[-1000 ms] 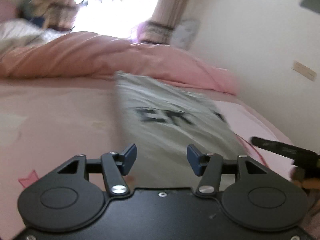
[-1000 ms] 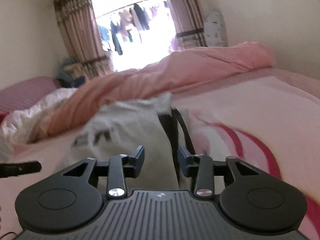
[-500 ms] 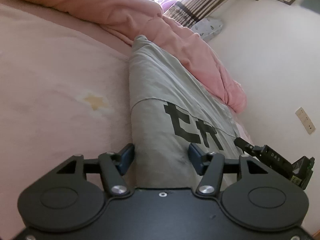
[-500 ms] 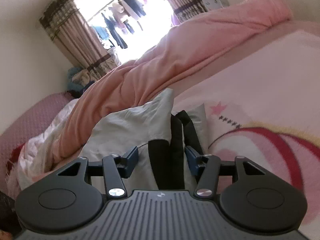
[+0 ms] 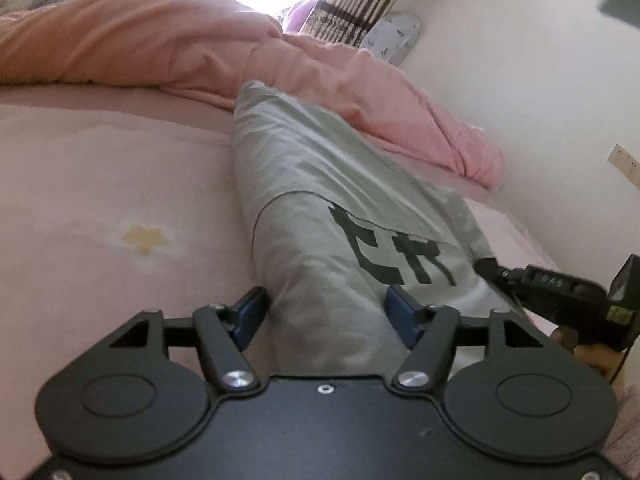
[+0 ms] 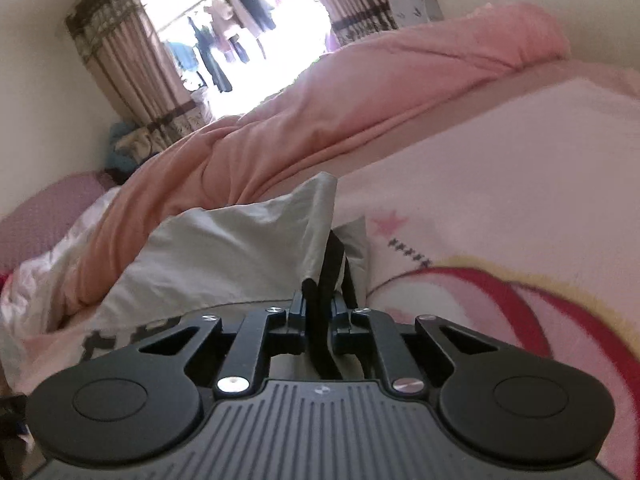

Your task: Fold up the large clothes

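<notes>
Your left gripper (image 5: 326, 312): jaws apart, just opening, grey T-shirt (image 5: 320, 208) between them.
Your right gripper (image 6: 318, 316): just closed, clamped on its black collar (image 6: 330, 264).

The folded grey cotton garment (image 5: 320, 184) carries bold black block letters and a black trim band (image 6: 330, 264). It lies on a pale pink bed sheet (image 5: 100, 184) printed with a yellow star (image 5: 144, 238), a pink star and a red curved stripe edged in yellow. A salmon-pink quilt (image 6: 360, 100) is bunched before brown-and-beige striped curtains (image 6: 120, 64).

Both wrist views low, close over bed (image 5: 100, 184); share grey garment (image 5: 320, 184).
</notes>
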Demonstrator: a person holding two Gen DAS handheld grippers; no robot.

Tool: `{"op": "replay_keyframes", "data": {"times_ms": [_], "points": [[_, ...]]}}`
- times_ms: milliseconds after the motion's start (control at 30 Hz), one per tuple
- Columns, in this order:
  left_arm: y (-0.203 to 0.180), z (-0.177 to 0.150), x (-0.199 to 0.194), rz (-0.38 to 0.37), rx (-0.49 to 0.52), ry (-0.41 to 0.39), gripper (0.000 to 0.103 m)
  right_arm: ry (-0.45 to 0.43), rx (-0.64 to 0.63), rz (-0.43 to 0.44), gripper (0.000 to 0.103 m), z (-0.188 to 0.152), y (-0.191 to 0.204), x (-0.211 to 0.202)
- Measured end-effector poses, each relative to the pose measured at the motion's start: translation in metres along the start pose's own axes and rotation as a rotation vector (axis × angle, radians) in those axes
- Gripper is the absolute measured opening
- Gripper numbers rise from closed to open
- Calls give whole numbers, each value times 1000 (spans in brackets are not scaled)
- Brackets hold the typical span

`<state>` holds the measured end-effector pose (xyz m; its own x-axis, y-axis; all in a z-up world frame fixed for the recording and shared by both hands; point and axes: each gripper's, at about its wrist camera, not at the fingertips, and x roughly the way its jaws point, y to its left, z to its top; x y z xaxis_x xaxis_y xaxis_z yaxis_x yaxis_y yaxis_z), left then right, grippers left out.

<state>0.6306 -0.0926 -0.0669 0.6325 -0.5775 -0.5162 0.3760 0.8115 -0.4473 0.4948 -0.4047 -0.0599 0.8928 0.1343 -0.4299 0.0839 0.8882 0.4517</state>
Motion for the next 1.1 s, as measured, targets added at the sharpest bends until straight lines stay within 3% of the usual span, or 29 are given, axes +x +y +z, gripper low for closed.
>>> {"op": "replay_keyframes", "data": {"times_ms": [133,267,400,533,633,700,800,833,867,900,1000,1100], "points": [[10,2,-31,-25,-88,11,62,-39,10,-64,47,-2,9,-36],[1,-31,-98,-34,2,-45,62,-33,33,-38,53,-30,6,-104],[-9,-76,-143,-22,71,-43,62,-13,99,-74,54,-77,-7,-159],[-25,-106,-147,16,144,-6,61,14,241,5,55,-102,-20,-172],[-32,-114,-136,51,170,6,58,29,271,16,55,-104,-17,-162],[-36,-114,-128,80,183,9,46,32,286,8,52,-101,-15,-152],[-37,-111,-112,108,174,18,39,-4,274,-9,41,-99,-6,-148],[-38,-111,-109,110,169,17,38,-13,258,-25,27,-97,-1,-148],[-40,-110,-107,114,167,12,36,-24,238,-33,3,-98,2,-150],[-43,-109,-107,120,166,10,27,-36,228,-35,3,-97,4,-153],[-53,-105,-110,150,168,4,20,-115,178,-59,1,-86,11,-165],[-71,-108,-124,220,273,-13,18,-123,164,-56,1,-77,5,-162]]}}
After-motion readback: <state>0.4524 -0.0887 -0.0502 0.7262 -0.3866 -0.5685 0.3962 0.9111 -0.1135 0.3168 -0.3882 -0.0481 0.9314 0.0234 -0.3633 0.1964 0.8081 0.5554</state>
